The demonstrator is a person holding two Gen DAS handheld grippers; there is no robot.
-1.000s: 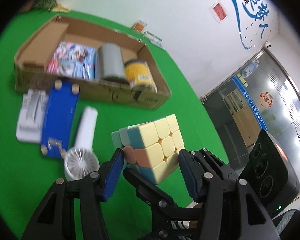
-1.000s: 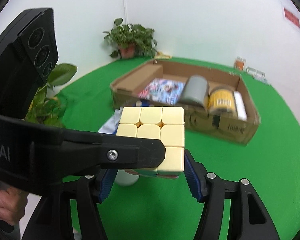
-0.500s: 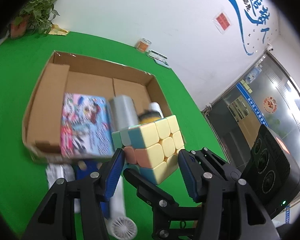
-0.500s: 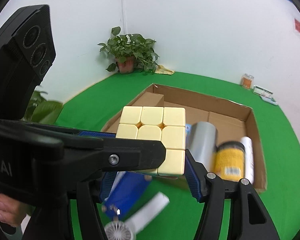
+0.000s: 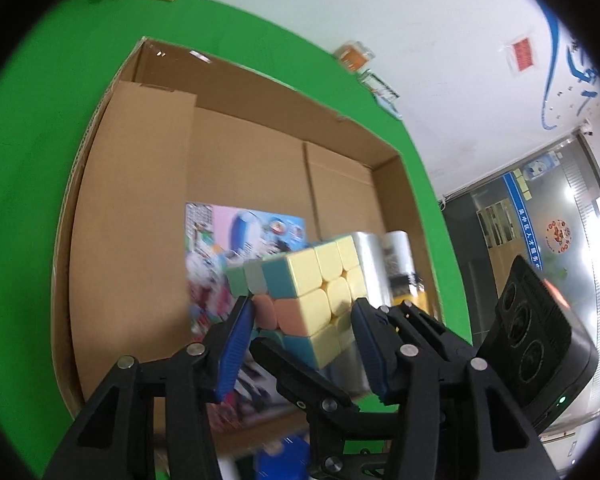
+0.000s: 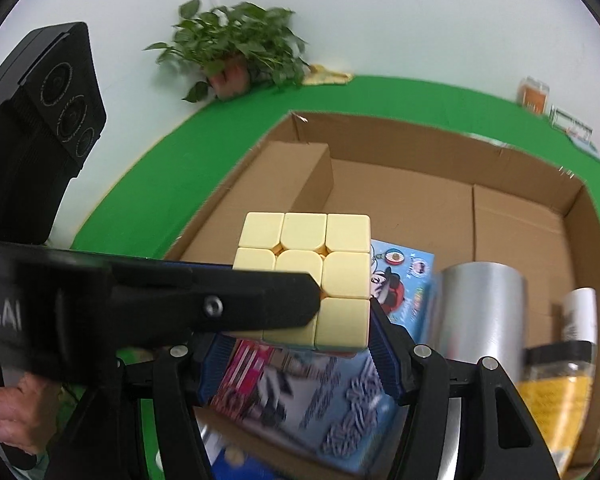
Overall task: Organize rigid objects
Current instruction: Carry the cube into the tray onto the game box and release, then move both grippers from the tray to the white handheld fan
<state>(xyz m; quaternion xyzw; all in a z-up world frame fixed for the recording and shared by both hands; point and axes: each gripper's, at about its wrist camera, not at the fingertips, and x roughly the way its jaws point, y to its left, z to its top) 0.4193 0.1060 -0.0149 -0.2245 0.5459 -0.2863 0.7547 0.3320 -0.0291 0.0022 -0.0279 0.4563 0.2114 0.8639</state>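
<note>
Over the box now, not the desk, both grippers' jaws grip the cube; left jaws just narrowed.

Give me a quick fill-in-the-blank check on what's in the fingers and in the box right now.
1. Both grippers hold one puzzle cube whose face toward the right wrist camera is all pale ____.
2. The cube hangs over an open ____ box.
3. Lying flat in the box is a colourful printed ____.
4. Beside it lies a cylinder coloured ____.

Missing words: yellow; cardboard; booklet; silver
</note>
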